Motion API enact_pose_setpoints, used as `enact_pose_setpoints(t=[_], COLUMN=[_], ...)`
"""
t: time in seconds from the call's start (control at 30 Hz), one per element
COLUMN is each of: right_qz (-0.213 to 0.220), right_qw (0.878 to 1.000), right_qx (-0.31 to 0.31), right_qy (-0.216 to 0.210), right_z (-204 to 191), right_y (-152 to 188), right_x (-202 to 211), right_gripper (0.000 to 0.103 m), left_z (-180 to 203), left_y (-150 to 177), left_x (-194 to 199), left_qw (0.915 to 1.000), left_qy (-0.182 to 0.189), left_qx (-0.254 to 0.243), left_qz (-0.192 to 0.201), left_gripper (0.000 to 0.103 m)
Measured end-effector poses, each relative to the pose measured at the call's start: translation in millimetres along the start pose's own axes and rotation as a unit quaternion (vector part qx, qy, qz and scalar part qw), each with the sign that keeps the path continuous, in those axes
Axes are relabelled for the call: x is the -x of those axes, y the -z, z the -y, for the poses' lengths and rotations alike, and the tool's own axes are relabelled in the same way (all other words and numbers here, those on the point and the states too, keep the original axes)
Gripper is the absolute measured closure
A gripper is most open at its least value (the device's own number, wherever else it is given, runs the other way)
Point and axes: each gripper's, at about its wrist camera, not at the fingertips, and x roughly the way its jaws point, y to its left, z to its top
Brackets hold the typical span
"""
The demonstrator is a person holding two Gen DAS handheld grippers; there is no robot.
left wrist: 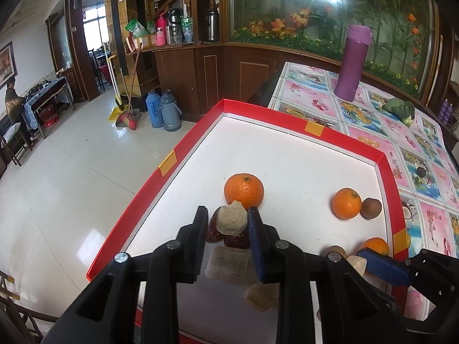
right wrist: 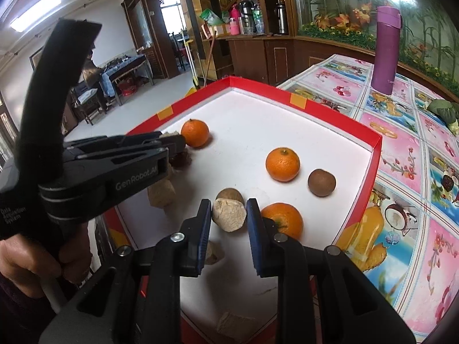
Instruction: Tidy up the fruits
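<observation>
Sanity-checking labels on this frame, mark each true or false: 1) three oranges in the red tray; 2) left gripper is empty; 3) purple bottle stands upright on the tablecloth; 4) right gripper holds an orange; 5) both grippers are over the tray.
1) True: three oranges lie in the red tray.
2) False: the left gripper has a beige chunk between its fingers.
3) True: the purple bottle stands upright on the tablecloth, outside the tray.
4) False: the right gripper holds a pale beige chunk; the nearest orange lies beside it.
5) True.
</observation>
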Motion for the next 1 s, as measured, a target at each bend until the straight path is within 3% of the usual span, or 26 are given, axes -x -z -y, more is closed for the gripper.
enact_pose_setpoints(t=[0.23,0.43,0.63,0.93,1.0], right_qz=[-0.012,0.016,0.057,0.102,0.111], right_qw=[1.000,1.000,0.998,0.992,0.991], right_qx=[0.014,0.006,-0.021,-0.053,-0.057], right_qy=[-0.001,0.001,0.013,0.049,0.050], right_z=[-1.8,6.9,29.5,59.9,61.4], right_y=[2.2,-0.2,-6.3,-7.8,-7.3], right_x=[1.9,18.7,45.0,81.9,88.9], right_gripper=[0.073,0.060,0.055,0.042,0.035], left_z=[-4.4,3.0,16.6,32.3,35.0], left_y=[-0.4,-1.4,-5.7,-12.6,-13.2], left_x=[3.6,10.2,28.2,58.4,66.0], left_qw=[1.0000,0.9998,0.9986,0.9949,0.9940], left_qy=[-0.004,-0.009,-0.019,-0.047,-0.049], left_qx=[0.006,-0.006,-0.020,-0.031,-0.033], left_qz=[0.003,0.014,0.044,0.083,0.092], left_gripper=[0.058,0.046,0.023,0.017,0.017])
